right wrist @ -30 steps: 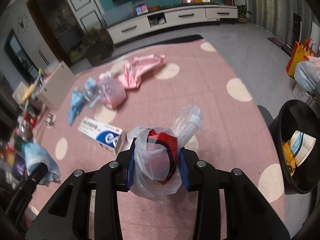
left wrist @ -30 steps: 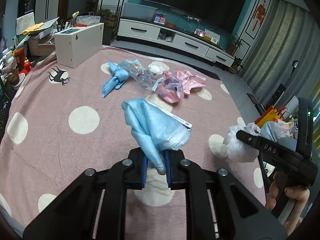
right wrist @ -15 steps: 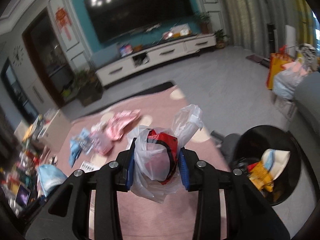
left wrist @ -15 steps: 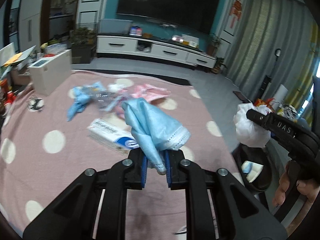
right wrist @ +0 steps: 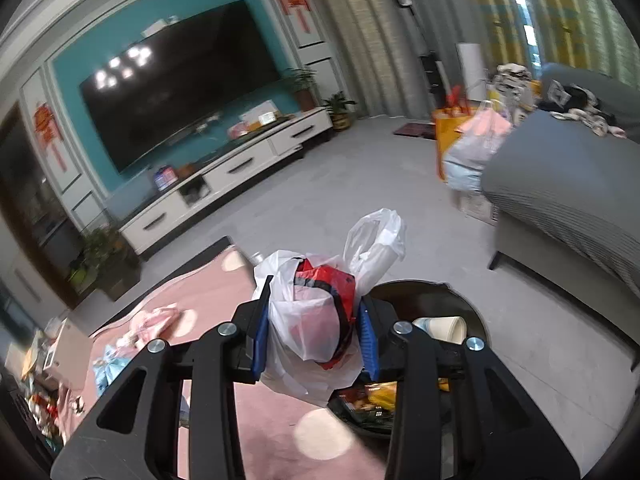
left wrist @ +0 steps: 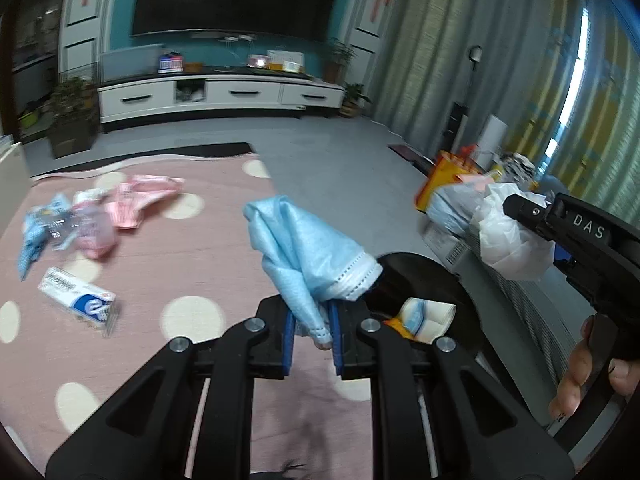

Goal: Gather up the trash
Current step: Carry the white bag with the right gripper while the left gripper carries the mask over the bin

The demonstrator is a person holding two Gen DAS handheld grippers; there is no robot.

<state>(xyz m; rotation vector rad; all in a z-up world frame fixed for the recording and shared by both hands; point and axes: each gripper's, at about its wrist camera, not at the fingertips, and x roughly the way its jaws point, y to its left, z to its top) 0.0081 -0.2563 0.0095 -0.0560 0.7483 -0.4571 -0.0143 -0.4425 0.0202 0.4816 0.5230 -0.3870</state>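
Still lying uncollected on the pink dotted rug (left wrist: 224, 240) at far left: crumpled blue wrappers (left wrist: 34, 236), pink plastic packaging (left wrist: 136, 200), and nearer, a white and blue box (left wrist: 76, 300). Moving right, clamping a crumpled blue cloth (left wrist: 304, 252) between the blue pads of the left gripper (left wrist: 312, 334), holding it up just short of the black trash bin (left wrist: 432, 276) standing at the rug's edge. Already sitting inside the bin: a paper cup (left wrist: 428, 314) and some yellow scraps. Further right, gripping a white plastic bag with a red item inside (right wrist: 320, 320) in the right gripper (right wrist: 316, 336), jaws pressing on both sides, hovering right at the bin's near rim. Judging by this, roughly midway: two pieces awaiting release, several more waiting on the rug.
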